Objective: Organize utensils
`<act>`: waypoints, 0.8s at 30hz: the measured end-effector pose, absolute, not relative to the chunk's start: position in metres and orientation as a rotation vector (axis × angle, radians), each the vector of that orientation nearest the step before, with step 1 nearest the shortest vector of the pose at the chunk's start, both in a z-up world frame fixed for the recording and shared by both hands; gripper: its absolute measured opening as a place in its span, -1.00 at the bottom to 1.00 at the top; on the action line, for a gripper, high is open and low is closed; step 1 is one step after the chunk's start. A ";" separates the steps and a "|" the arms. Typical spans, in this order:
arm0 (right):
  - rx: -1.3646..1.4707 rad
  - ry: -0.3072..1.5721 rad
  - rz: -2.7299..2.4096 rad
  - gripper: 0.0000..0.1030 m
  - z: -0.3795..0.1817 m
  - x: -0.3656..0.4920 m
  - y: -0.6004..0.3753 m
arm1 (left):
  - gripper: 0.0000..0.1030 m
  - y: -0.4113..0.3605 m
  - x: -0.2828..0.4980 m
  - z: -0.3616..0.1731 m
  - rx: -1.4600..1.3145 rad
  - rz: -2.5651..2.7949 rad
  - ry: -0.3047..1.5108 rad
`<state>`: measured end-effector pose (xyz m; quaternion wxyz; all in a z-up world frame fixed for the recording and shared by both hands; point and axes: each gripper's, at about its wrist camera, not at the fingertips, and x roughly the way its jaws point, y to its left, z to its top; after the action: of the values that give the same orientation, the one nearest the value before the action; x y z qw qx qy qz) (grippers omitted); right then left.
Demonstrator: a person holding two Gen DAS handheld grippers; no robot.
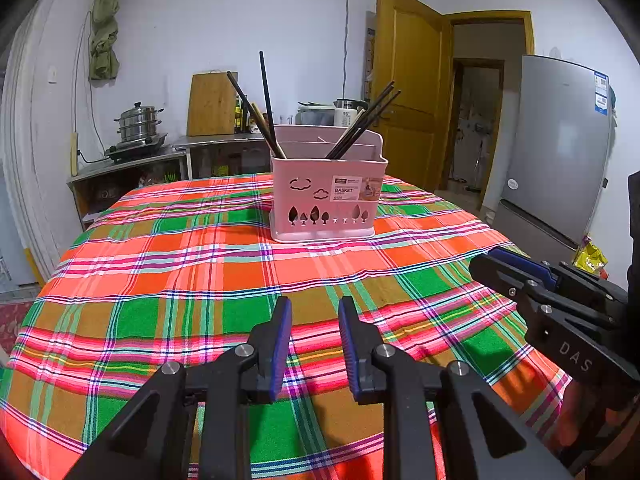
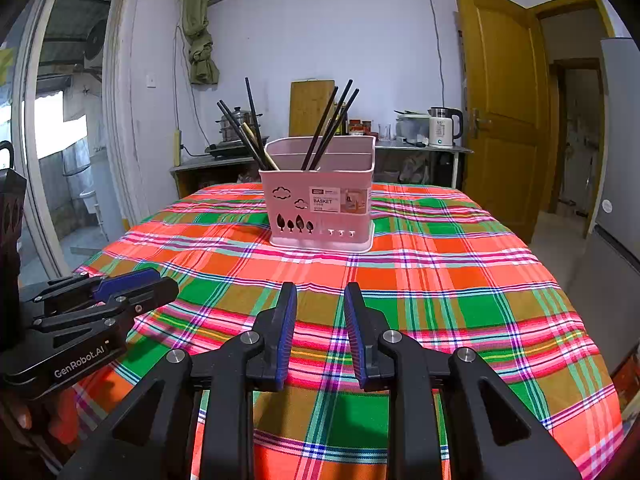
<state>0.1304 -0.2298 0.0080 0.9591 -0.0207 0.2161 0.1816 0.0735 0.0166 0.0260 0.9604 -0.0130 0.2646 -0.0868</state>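
Pink utensil basket (image 1: 328,196) upright on the plaid tablecloth (image 1: 192,280), dark chopsticks (image 1: 362,122) leaning inside. Left gripper (image 1: 315,312) and right gripper (image 2: 320,300) both spread, empty, low over the cloth. Behind: steamer pot (image 1: 139,120), kettle (image 2: 444,128), yellow door (image 2: 504,92), fridge (image 1: 560,140).

Pale walls (image 2: 340,40), yellow door (image 2: 500,92), grey fridge (image 1: 560,140), plaid-clothed table (image 2: 440,280).

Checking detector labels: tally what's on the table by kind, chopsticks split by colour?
Pink basket: 1
Dark chopsticks: 6
Light wooden chopsticks: 1
Total: 8. All the chopsticks stand in the basket, and overlap may hide more.
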 end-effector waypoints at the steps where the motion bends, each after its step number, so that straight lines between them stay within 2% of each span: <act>1: -0.042 0.438 0.368 -0.51 0.008 0.130 -0.230 | -0.54 0.017 0.074 0.026 -0.027 -0.176 0.536; 24: -0.040 0.439 0.368 -0.51 0.008 0.130 -0.230 | -0.54 0.017 0.073 0.026 -0.025 -0.174 0.536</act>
<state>0.1300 -0.2296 0.0075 0.9591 -0.0199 0.2165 0.1815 0.0730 0.0169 0.0260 0.9604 -0.0122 0.2646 -0.0860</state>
